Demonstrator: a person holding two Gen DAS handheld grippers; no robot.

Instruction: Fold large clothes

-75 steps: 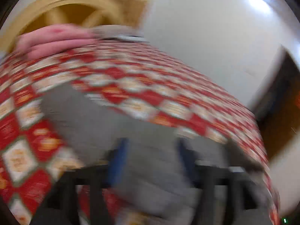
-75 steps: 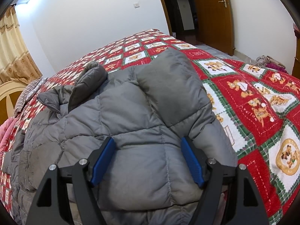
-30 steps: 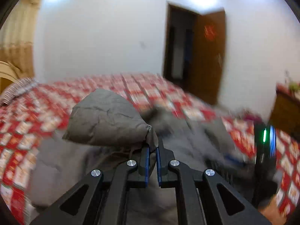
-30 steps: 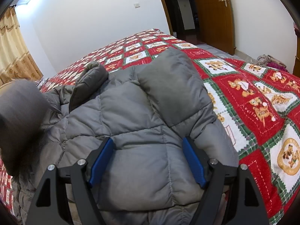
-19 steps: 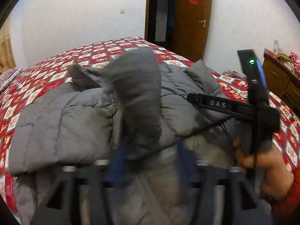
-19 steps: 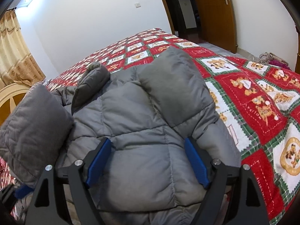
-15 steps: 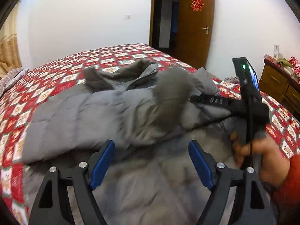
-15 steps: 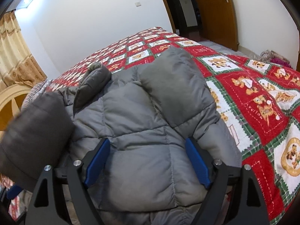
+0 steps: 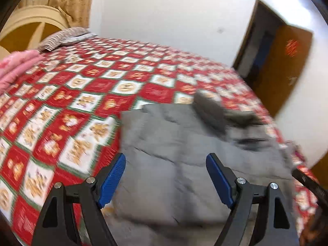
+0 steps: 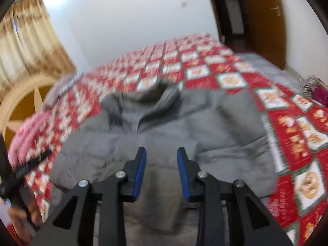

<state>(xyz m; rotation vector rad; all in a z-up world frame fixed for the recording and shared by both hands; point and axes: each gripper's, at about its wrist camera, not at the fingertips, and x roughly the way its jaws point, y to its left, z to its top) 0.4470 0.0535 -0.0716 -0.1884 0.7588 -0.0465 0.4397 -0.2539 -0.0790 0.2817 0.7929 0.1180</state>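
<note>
A grey puffer jacket (image 9: 164,131) lies on the red checked quilt (image 9: 67,110), its hood (image 10: 143,96) at the far end and both sleeves folded in over the body. My left gripper (image 9: 166,156) hovers open over the jacket's left part, with nothing between its blue pads (image 9: 113,176). My right gripper (image 10: 161,150) hangs over the near middle of the jacket (image 10: 215,127). Its jaws are closing and half narrowed, a gap still shows, and the pads are not pressing on the fabric seen between them. The picture is blurred.
A pink blanket (image 9: 16,65) and a striped pillow (image 9: 65,38) lie by the arched headboard (image 9: 30,26). A brown door (image 9: 285,67) stands open at the far right. Clothes (image 10: 315,90) lie on the floor beside the bed. A hand (image 10: 30,211) holds the left gripper's handle.
The left gripper let go of the sleeve, opened wide and swung left; the sleeve now lies over the jacket. The right gripper rose and its jaws narrowed.
</note>
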